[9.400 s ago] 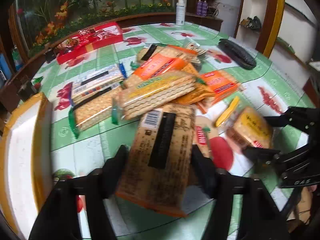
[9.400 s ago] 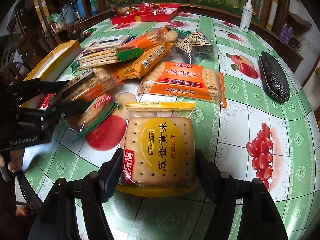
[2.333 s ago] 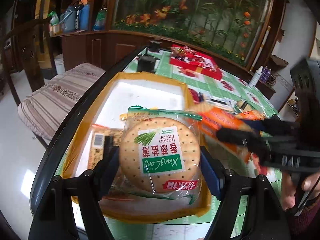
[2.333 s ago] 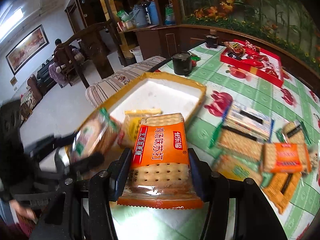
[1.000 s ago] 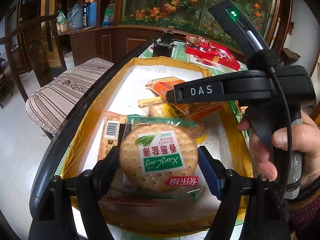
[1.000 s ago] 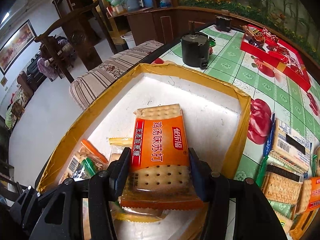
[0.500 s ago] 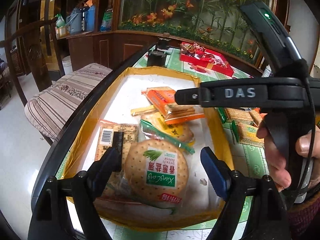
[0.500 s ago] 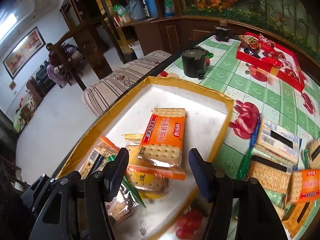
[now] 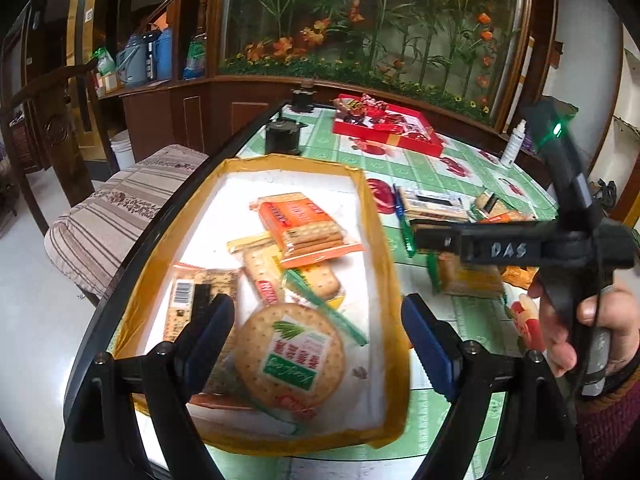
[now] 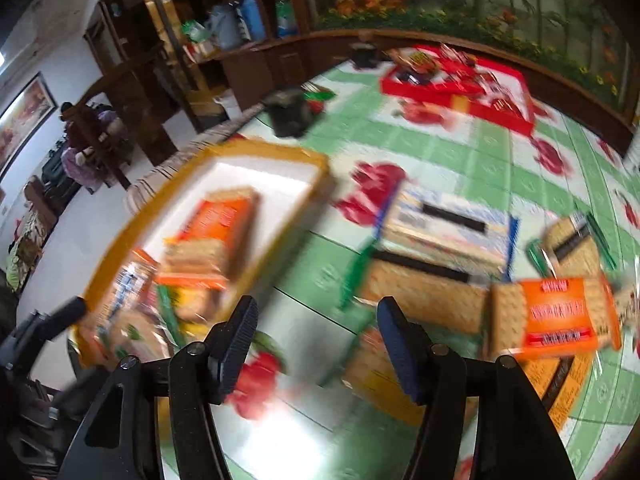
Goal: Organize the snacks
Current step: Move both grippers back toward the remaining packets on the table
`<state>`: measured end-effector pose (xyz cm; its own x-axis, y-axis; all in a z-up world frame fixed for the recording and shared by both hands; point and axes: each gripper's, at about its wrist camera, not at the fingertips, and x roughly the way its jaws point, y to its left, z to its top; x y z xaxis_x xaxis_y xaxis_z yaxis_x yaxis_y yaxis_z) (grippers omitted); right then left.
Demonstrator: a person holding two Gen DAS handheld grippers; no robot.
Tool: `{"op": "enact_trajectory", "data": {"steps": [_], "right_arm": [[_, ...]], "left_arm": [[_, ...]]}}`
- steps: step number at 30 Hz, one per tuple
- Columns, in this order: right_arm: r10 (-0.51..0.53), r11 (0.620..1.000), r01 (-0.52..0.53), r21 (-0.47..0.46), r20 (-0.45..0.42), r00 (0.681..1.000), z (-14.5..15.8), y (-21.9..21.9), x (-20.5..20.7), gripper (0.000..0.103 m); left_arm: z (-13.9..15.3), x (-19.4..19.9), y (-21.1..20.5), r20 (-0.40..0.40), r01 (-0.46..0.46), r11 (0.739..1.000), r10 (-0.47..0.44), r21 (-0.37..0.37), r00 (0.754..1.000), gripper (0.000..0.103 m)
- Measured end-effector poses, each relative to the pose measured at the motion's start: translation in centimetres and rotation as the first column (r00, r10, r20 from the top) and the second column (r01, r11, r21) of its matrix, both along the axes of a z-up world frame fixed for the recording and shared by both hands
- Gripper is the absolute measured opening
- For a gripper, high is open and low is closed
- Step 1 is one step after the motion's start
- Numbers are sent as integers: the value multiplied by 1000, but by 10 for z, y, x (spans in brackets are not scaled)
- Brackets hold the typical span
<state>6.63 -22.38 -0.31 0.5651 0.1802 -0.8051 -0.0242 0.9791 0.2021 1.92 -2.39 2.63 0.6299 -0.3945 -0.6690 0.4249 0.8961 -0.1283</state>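
Note:
In the left wrist view my left gripper stands open above the near end of a yellow-rimmed white box. Below it in the box lies a round biscuit pack with a green label, untouched by the pads. Further in are an orange cracker pack, a yellow biscuit pack and a barcode pack. My right gripper is open with nothing between its fingers, over the tablecloth between the box and a pile of snack packs. An orange pack lies at its right. This view is blurred.
A red tray of sweets, a black pot and a white bottle stand at the far side of the green checked table. A striped cushioned seat is beyond the table's left edge. A hand holds the right gripper.
Both grippers opened and let their packs go into the box: the round biscuit pack from the left, the orange cracker pack from the right. The right gripper then swung right towards the pile.

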Motion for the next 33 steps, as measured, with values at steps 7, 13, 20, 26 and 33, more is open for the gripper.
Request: {"op": "enact_trajectory", "data": {"steps": [7, 13, 20, 26, 33], "right_arm": [[41, 997, -44, -61, -38, 998, -17, -16, -33, 67], [123, 990, -121, 77, -18, 992, -12, -51, -85, 68], [-77, 968, 44, 249, 126, 989, -1, -124, -110, 69], [-223, 872, 166, 460, 72, 972, -14, -174, -116, 69], [-250, 850, 198, 487, 42, 967, -18, -187, -116, 71]], "left_arm": [[9, -10, -18, 18, 61, 998, -61, 22, 998, 85], [10, -12, -40, -6, 130, 991, -130, 12, 992, 85], [-6, -4, -107, -93, 237, 972, -235, 3, 967, 85], [-29, 33, -168, -203, 298, 954, -286, 32, 936, 85], [-60, 62, -198, -325, 313, 949, -285, 34, 902, 85]]}}
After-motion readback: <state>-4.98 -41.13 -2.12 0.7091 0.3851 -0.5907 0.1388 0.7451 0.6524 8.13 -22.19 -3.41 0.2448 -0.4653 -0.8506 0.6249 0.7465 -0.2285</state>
